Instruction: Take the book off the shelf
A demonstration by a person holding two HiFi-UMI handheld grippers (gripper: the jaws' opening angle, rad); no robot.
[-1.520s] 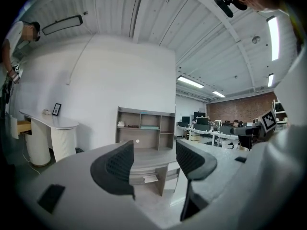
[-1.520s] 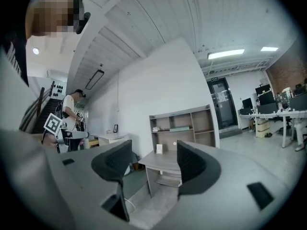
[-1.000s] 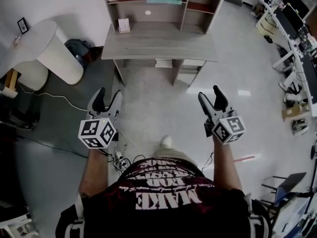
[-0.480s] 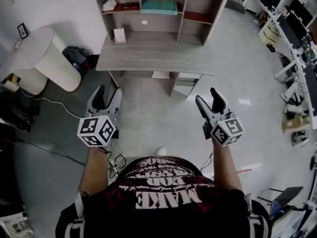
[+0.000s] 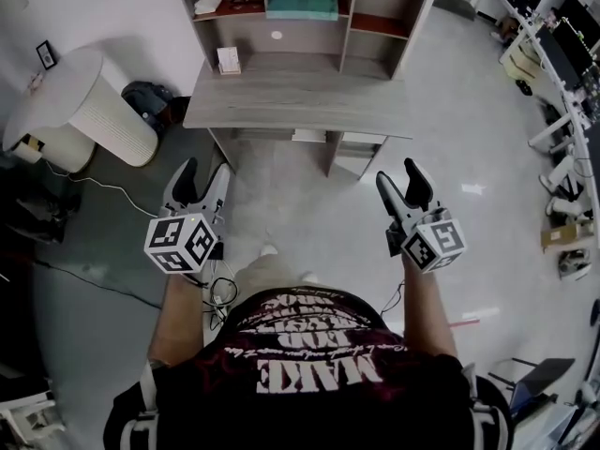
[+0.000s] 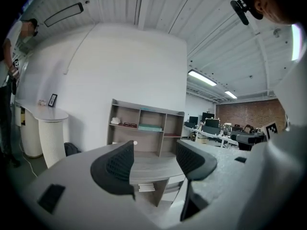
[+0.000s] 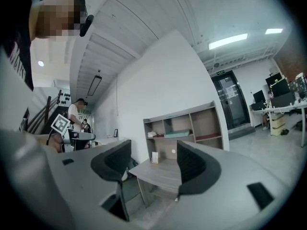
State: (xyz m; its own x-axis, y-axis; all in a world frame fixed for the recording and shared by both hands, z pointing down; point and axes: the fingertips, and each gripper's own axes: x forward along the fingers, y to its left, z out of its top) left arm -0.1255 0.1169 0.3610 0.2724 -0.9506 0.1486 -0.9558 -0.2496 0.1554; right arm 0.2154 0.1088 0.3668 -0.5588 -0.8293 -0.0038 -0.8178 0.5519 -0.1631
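1. The teal book (image 5: 302,5) lies flat in the middle compartment of the shelf unit (image 5: 349,26). It sits at 12 o'clock in the head view, above the grey tabletop (image 5: 295,97) and well apart from both grippers.
2. The step in hand looks like the approach. The person should walk up to the tabletop's front edge first. One gripper should then come level with that compartment, so its fingers can slip over and under the book's near edge without knocking the divider.
3. The left gripper (image 5: 204,172), at 10 o'clock, has its fingers (image 6: 115,169) spread wide with nothing between them. Only the far tabletop shows through the gap.
4. The right gripper (image 5: 398,176), at 2 o'clock, is likewise wide and empty, its fingers (image 7: 194,169) touching nothing.
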